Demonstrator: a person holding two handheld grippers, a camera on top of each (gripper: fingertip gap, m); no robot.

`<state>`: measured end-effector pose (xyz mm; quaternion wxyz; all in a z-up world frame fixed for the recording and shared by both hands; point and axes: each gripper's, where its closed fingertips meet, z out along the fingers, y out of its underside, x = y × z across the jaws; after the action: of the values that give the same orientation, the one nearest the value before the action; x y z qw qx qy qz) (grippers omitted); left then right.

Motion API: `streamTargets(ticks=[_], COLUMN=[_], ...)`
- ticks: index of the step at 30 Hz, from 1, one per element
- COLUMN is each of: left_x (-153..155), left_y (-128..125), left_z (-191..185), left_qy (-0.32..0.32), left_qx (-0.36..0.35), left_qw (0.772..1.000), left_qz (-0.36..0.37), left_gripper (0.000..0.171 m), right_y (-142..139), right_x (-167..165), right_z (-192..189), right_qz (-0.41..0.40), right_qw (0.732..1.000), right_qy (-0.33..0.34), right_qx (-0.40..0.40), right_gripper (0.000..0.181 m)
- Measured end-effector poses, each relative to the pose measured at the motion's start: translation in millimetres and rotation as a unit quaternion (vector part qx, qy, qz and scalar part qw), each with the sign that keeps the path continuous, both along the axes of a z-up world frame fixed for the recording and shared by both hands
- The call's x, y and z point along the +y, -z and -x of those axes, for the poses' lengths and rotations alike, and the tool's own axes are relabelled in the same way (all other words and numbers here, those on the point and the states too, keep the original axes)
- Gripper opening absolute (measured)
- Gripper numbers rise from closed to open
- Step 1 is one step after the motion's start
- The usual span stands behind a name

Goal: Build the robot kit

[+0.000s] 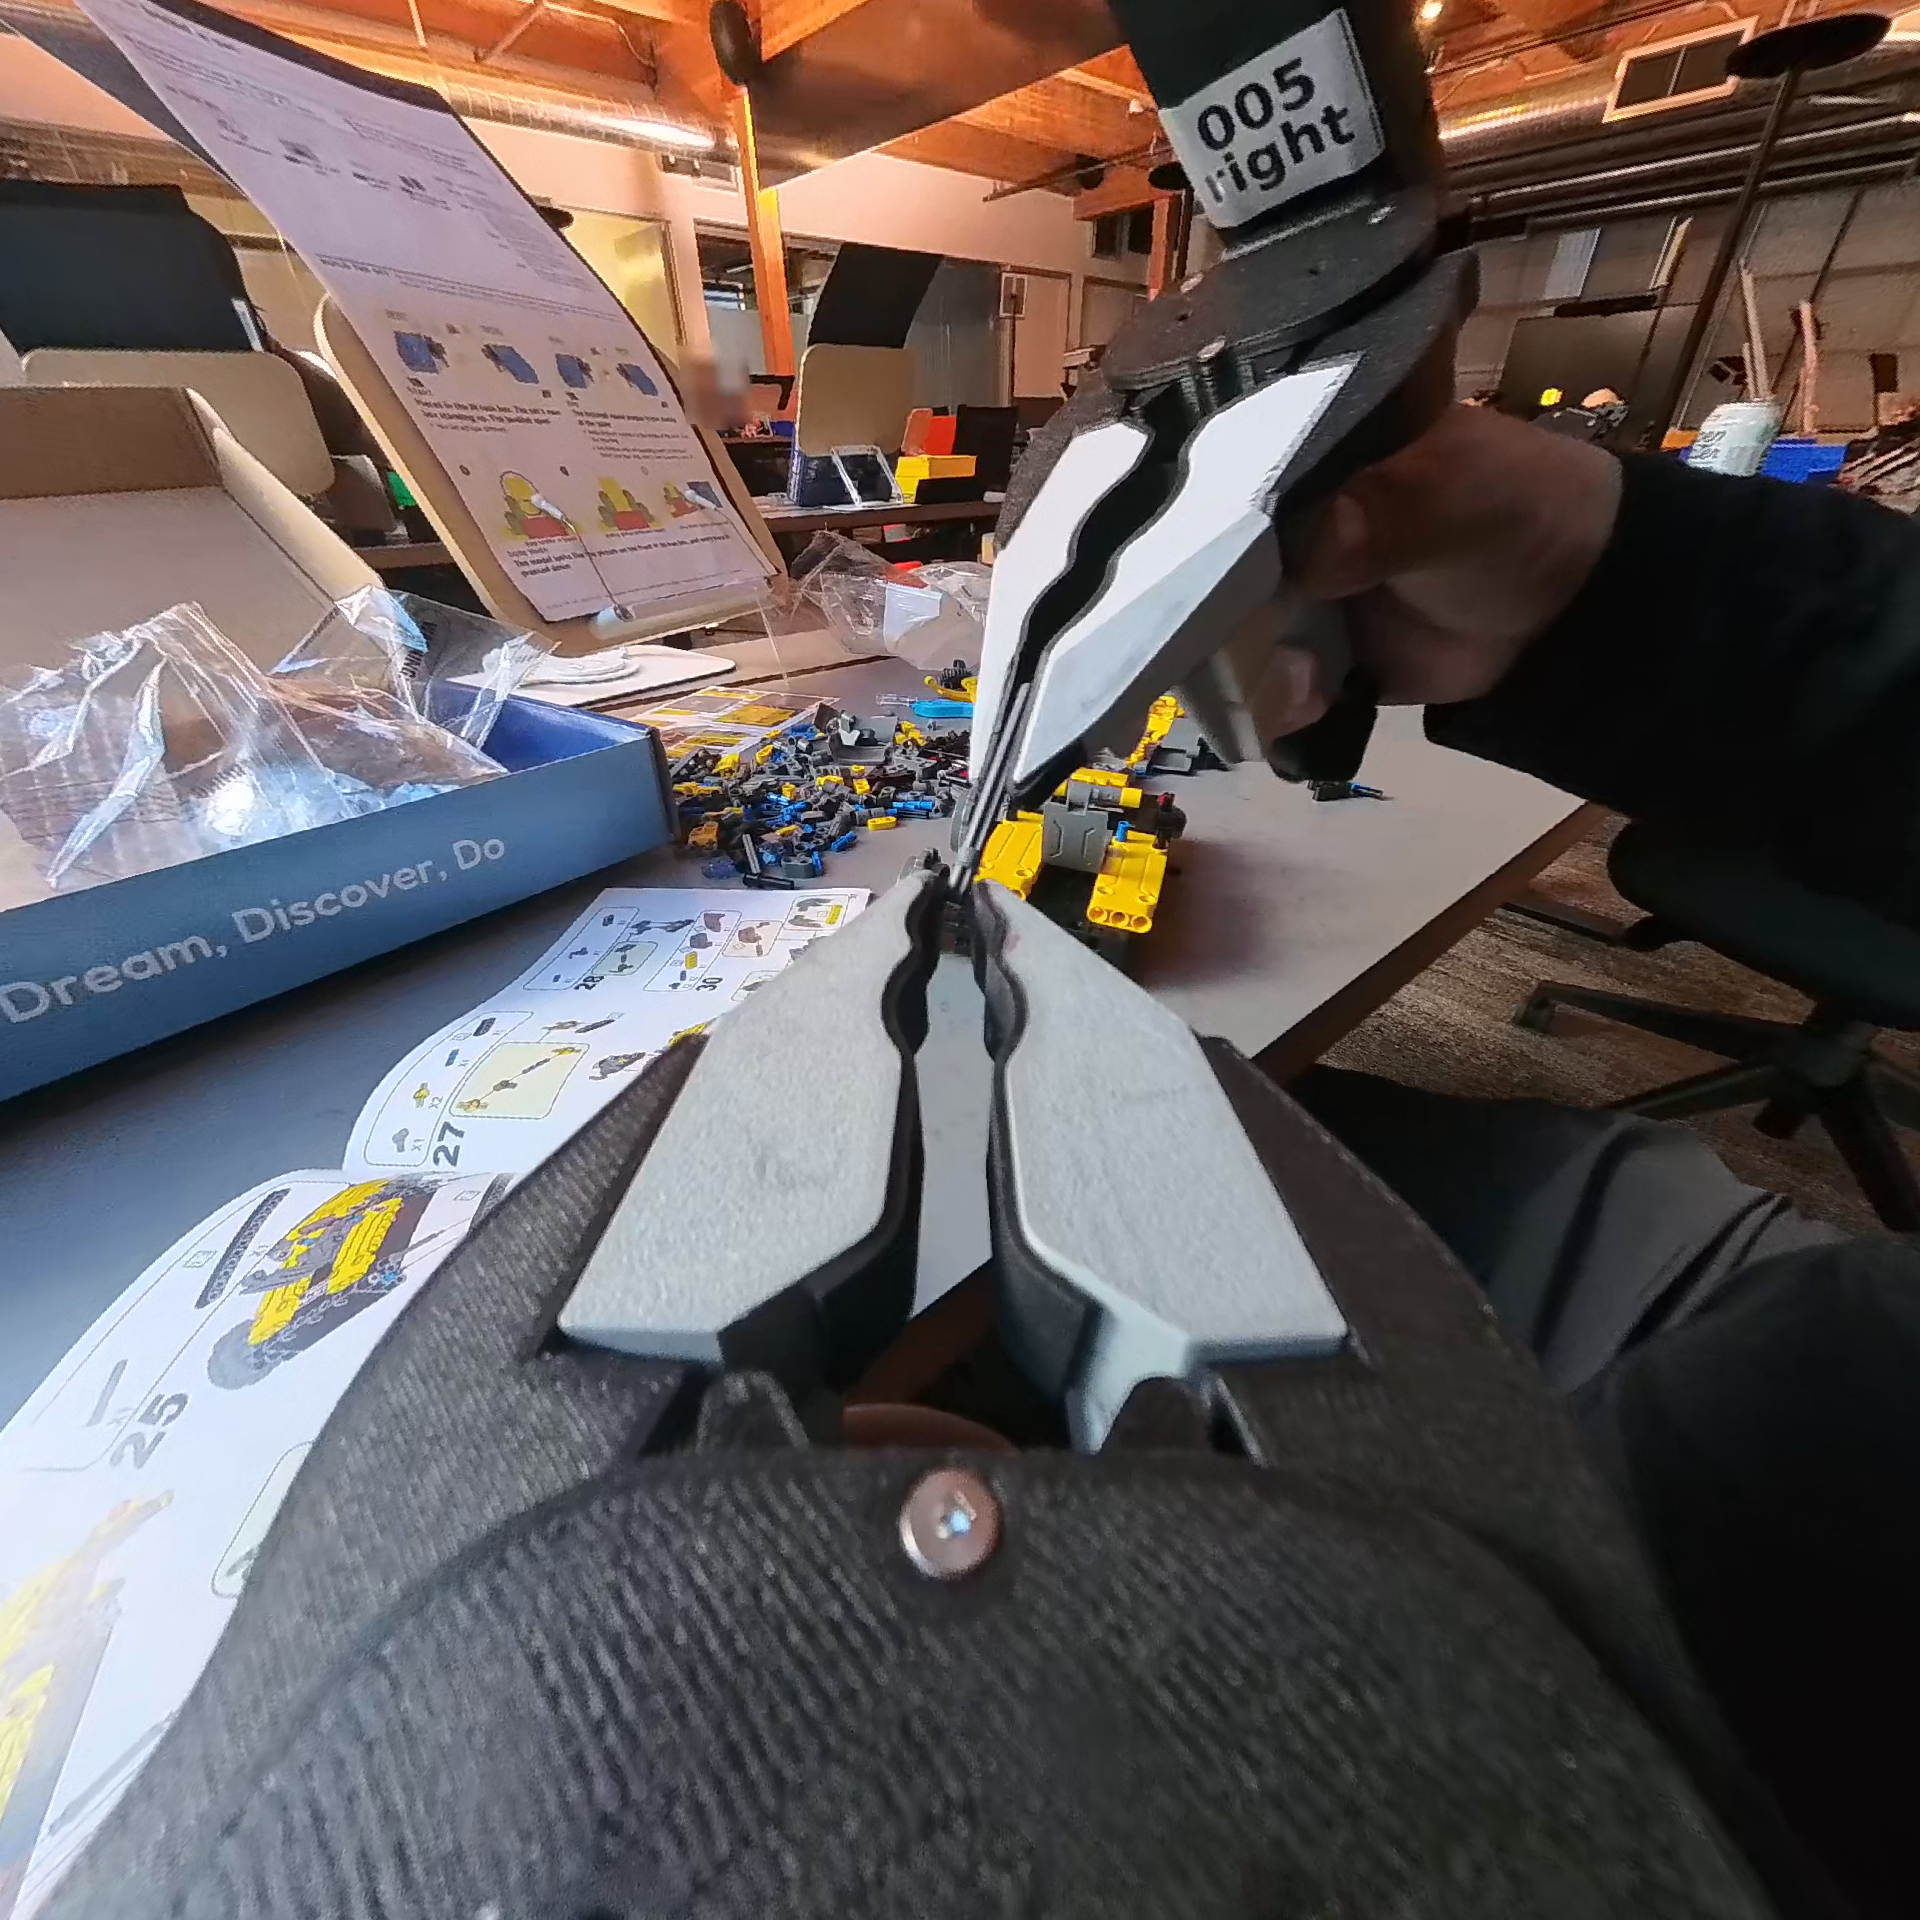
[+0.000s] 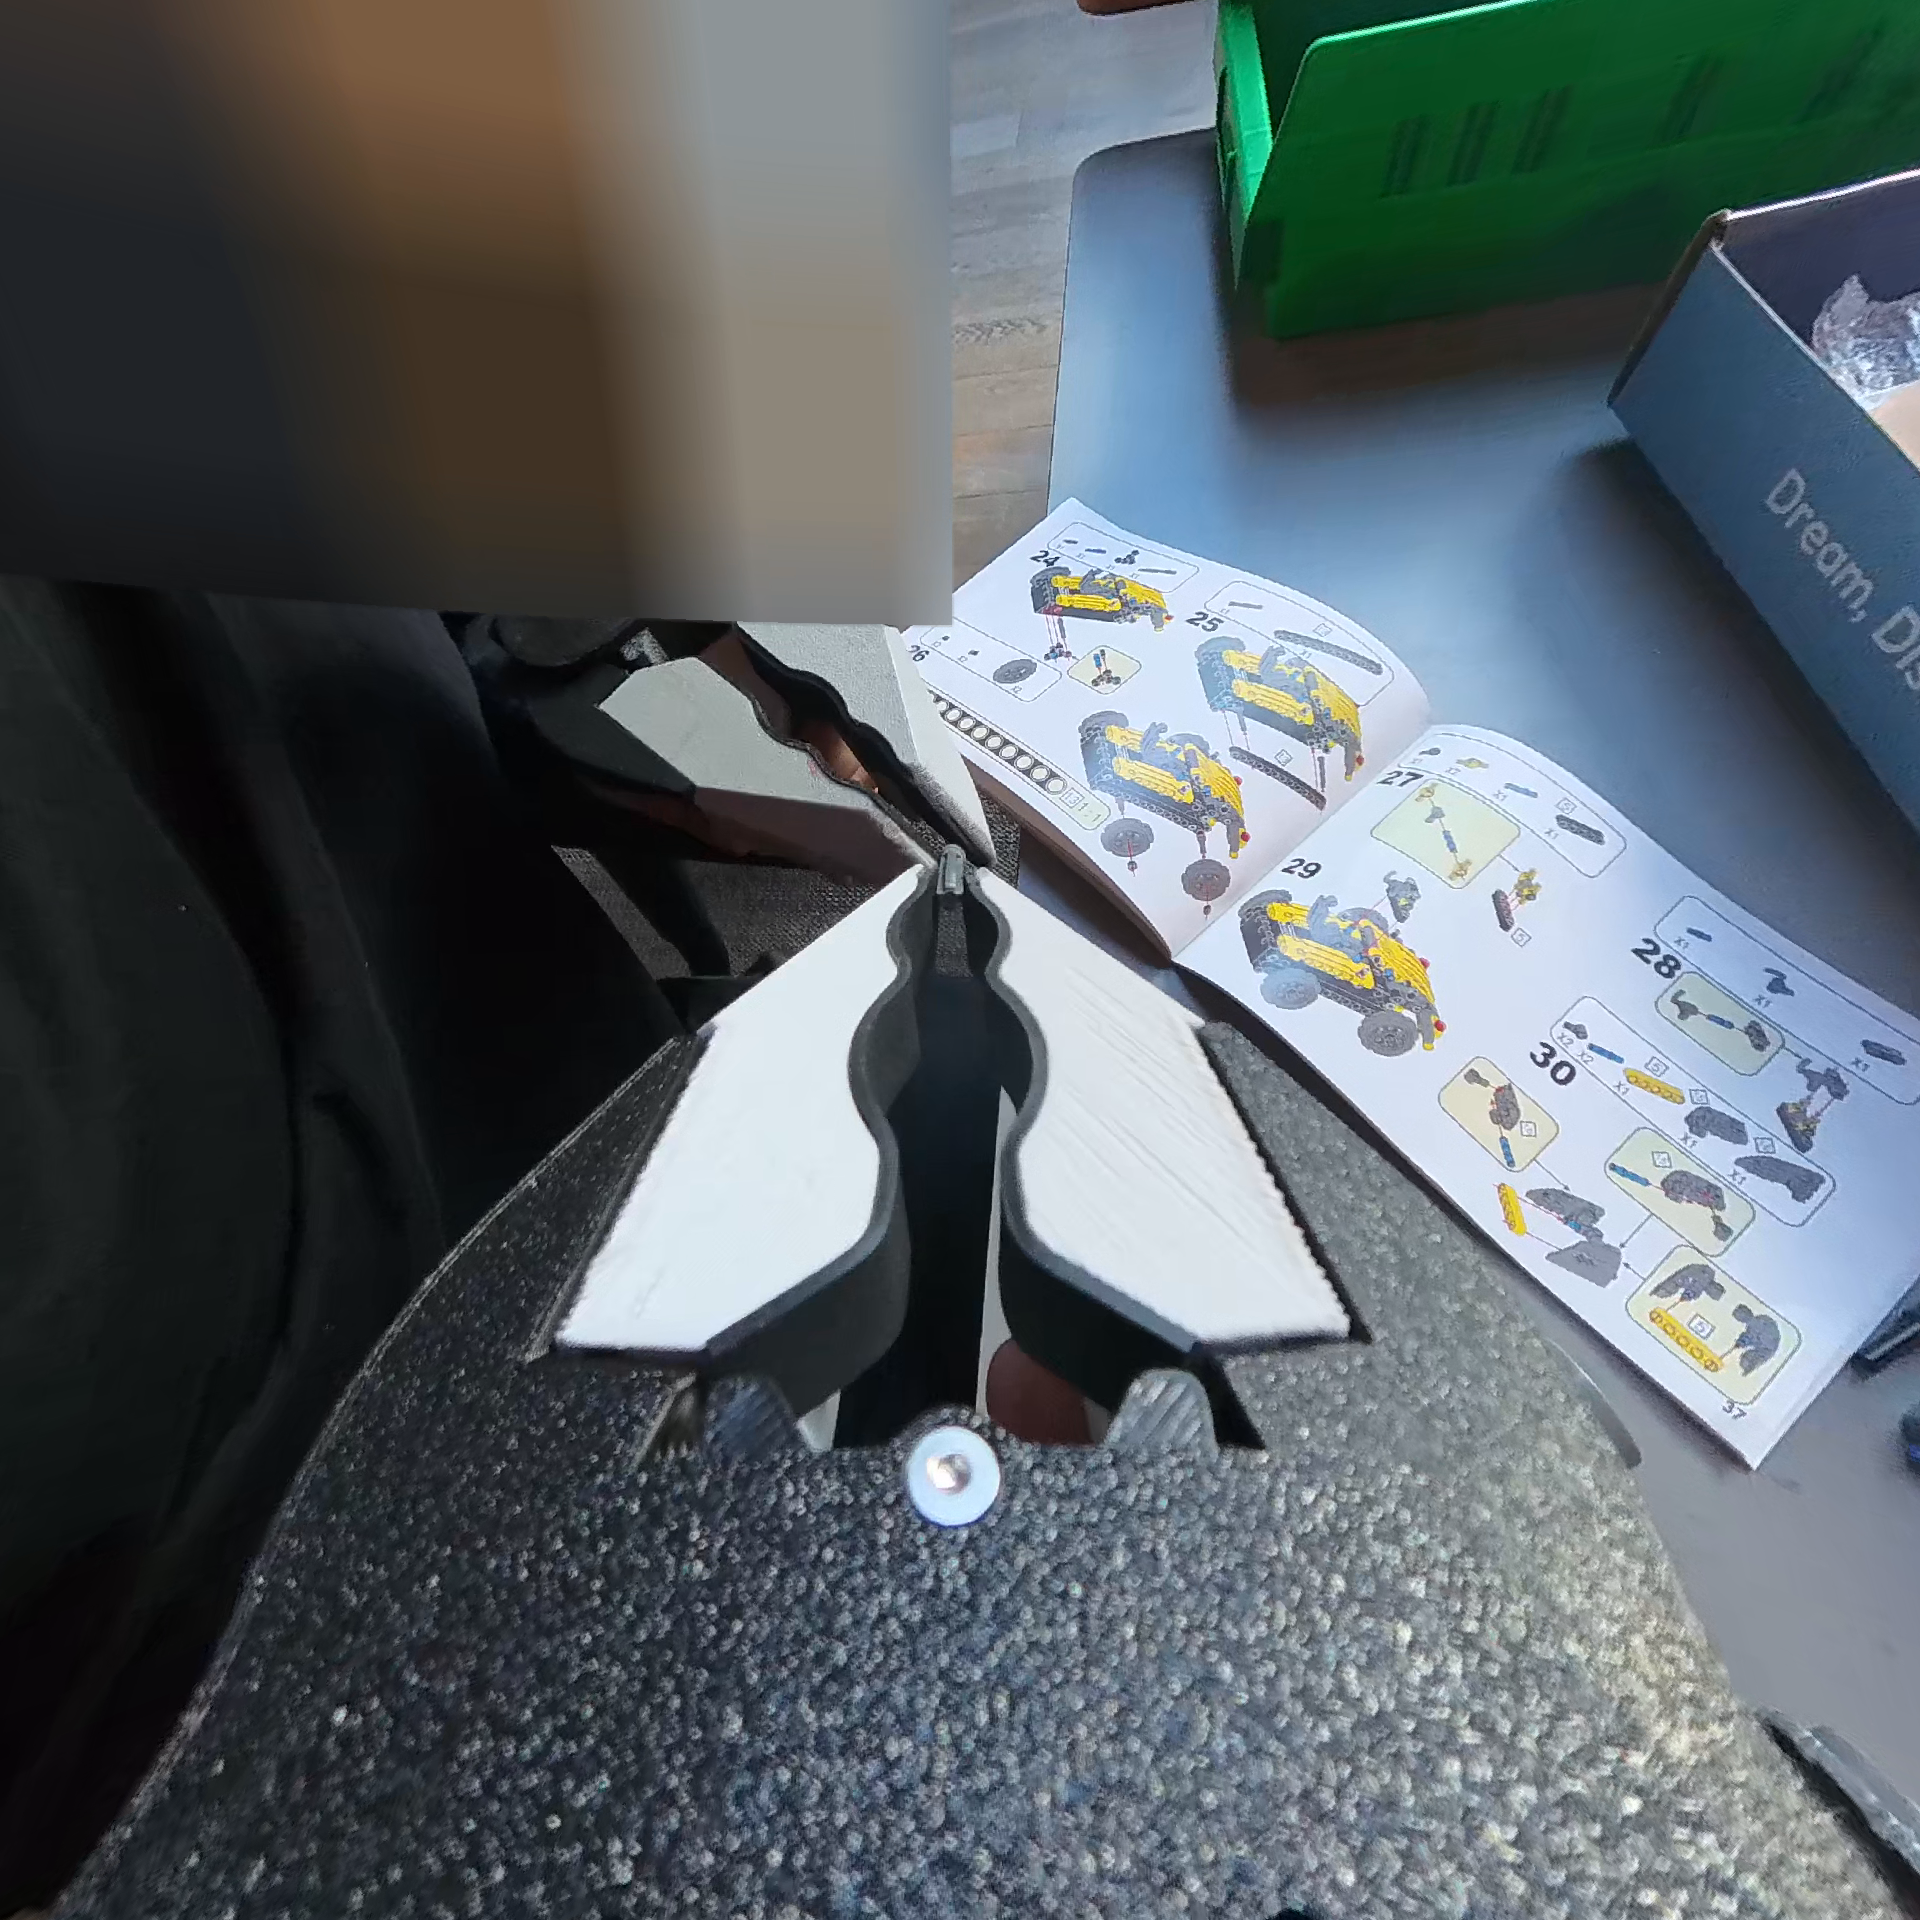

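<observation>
My right gripper [image 2: 951,883] is shut on a thin dark grey axle [image 2: 952,868], whose end pokes out past the fingertips. In the left wrist view the right gripper [image 1: 985,800] comes down from the upper right, and the axle [image 1: 966,847] reaches my left gripper [image 1: 951,902]. The left gripper's jaws are closed on a small dark part [image 1: 948,920], mostly hidden between the pads. Both grippers meet tip to tip above the table's near edge, over the open instruction booklet [image 2: 1455,935]. The left gripper also shows in the right wrist view [image 2: 920,831].
A yellow model vehicle [image 1: 1081,852] and a pile of small loose parts [image 1: 800,790] lie just beyond the tips. A blue box [image 1: 312,904] with plastic bags stands at the left, and a green box [image 2: 1507,156] further off. An office chair [image 1: 1766,987] stands off the table's right edge.
</observation>
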<state>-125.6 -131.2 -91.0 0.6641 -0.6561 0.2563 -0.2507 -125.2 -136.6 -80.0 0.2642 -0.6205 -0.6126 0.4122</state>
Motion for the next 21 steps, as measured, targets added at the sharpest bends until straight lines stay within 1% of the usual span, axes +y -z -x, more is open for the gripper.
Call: streamTargets(ticks=[6,9,12,16,21], left_x=[0.9,2.4,1.9,0.7,-1.3], left_y=[1.6,6.6,8.3,10.7,16.3], left_z=[0.4,-0.6,-2.6,-5.5,-12.2], left_qy=[-0.001,0.0,0.005,0.009,0.019], left_qx=[-0.003,-0.001,-0.002,0.003,0.01], left_qw=[1.0,1.0,1.0,0.999,0.999], left_qz=[0.007,0.021,0.028,0.031,0.039], left_gripper=[0.002,0.009,0.01,0.01,0.01], right_y=[0.5,-3.4,-8.5,-10.4,-12.5], right_x=[0.7,1.3,6.1,18.3,36.9], right_z=[0.8,-2.6,-12.7,-40.1,-94.1], right_qz=[0.001,0.005,0.004,-0.018,-0.034], right_qw=[1.0,1.0,1.0,0.998,0.988], right_qy=[0.001,0.005,0.023,0.068,0.152], right_qx=[0.002,0.01,0.016,0.005,-0.011], right_gripper=[0.004,0.004,0.004,0.004,0.004])
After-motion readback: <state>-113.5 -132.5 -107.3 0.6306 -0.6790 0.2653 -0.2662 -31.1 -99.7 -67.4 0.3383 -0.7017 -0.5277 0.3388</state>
